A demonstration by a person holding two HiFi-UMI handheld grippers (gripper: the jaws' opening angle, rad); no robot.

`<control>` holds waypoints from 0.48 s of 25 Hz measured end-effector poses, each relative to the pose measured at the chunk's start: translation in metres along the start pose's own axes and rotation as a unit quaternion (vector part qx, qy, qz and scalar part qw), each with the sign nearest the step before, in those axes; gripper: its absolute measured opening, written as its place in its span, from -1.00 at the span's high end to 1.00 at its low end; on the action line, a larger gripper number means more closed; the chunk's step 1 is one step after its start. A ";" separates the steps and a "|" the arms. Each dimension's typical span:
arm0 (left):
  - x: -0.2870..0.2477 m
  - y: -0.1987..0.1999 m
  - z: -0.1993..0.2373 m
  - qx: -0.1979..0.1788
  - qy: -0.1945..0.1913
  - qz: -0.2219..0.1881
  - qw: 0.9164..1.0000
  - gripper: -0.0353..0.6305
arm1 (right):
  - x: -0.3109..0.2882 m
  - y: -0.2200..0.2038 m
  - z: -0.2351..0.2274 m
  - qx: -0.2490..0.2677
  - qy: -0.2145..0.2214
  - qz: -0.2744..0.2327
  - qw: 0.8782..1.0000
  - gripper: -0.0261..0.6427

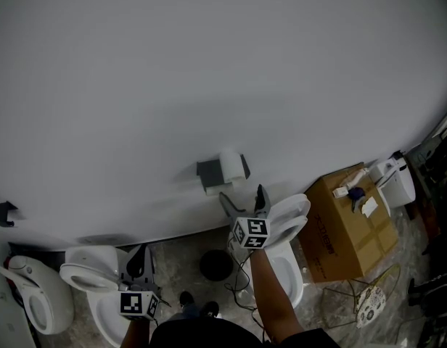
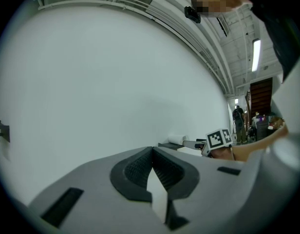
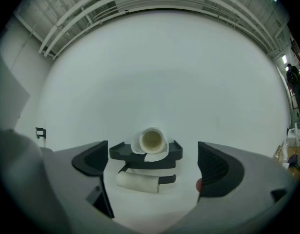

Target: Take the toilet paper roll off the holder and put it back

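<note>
Right gripper point(image 1: 243, 198), jaws wide, faces the white toilet paper roll point(image 3: 138, 182) hanging on the black wall holder point(image 3: 118, 154); left gripper point(image 2: 152, 152) jaws pressed together, empty.

Ahead of your right gripper point(image 1: 243, 199), framed between its parted jaws, the holder point(image 3: 121, 153) is on the wall point(image 3: 150, 82). A toilet paper roll point(image 3: 151, 140) lies on top of it; a second roll point(image 3: 138, 182) hangs beneath.

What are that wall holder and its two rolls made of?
Holder: matte black, thin crisp edges, no gleam; painted metal or plastic, can't tell. Shelf roll: soft white paper around a tan core, likely cardboard. Lower roll: same matte white paper.
</note>
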State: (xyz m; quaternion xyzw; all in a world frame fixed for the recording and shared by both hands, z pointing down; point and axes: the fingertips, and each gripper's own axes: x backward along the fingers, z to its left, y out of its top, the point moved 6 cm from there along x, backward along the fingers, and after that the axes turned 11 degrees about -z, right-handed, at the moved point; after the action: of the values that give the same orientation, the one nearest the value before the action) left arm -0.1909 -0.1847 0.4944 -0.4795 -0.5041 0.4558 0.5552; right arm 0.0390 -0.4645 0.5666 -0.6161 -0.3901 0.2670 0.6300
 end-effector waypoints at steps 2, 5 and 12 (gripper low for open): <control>-0.001 0.000 0.001 0.000 0.002 0.000 1.000 0.88 | -0.005 -0.001 -0.002 0.000 -0.001 0.001 1.000 -0.80; -0.002 -0.001 0.002 0.001 0.004 0.001 1.000 0.88 | -0.012 0.000 -0.004 0.004 0.000 0.002 1.000 -0.79; -0.005 -0.005 0.003 0.001 0.001 0.004 1.000 0.88 | -0.026 -0.002 -0.003 0.009 0.004 0.008 1.000 -0.78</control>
State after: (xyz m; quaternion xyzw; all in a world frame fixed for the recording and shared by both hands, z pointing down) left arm -0.1941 -0.1902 0.4992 -0.4815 -0.5011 0.4578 0.5545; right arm 0.0263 -0.4879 0.5643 -0.6146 -0.3799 0.2727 0.6352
